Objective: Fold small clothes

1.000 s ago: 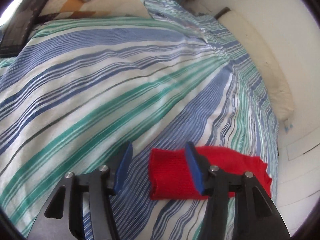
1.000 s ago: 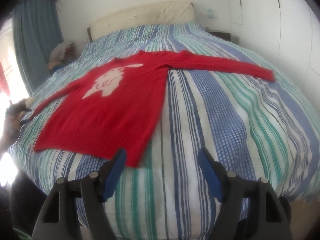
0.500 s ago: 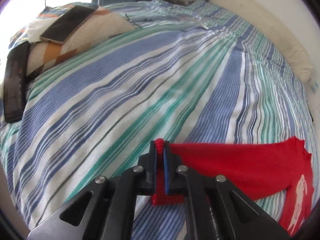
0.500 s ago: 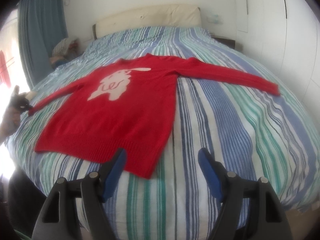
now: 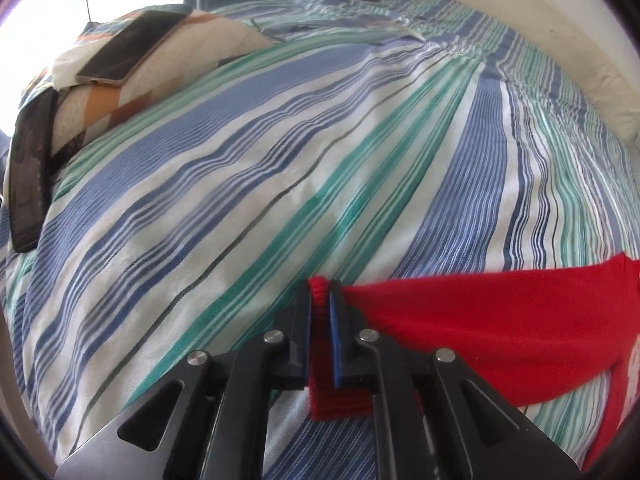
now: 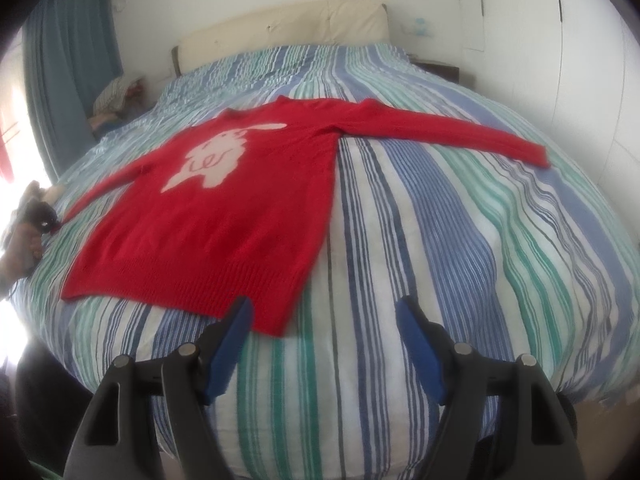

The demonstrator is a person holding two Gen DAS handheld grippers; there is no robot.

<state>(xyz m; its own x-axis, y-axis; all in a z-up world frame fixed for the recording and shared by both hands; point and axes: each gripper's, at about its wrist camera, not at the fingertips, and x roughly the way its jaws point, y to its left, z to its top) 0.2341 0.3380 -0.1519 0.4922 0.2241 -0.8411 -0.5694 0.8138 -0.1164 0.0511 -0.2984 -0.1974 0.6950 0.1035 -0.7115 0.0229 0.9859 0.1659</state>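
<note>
The red sweater (image 6: 224, 216) lies flat, face up, on the striped bed (image 6: 440, 240); soft, light knit, best taken by cuffs and hem. The left gripper (image 5: 319, 322) pinches a sleeve cuff; the right gripper (image 6: 323, 320) hangs wide and empty. Only the right wrist view shows the whole garment

Striped bed (image 6: 460, 240), red sweater (image 6: 224, 232) spread flat, patterned pillow (image 5: 168, 64)

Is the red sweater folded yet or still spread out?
Still spread: the red sweater lies flat on the striped bed, both sleeves stretched out; the left gripper pinches one cuff.
</note>
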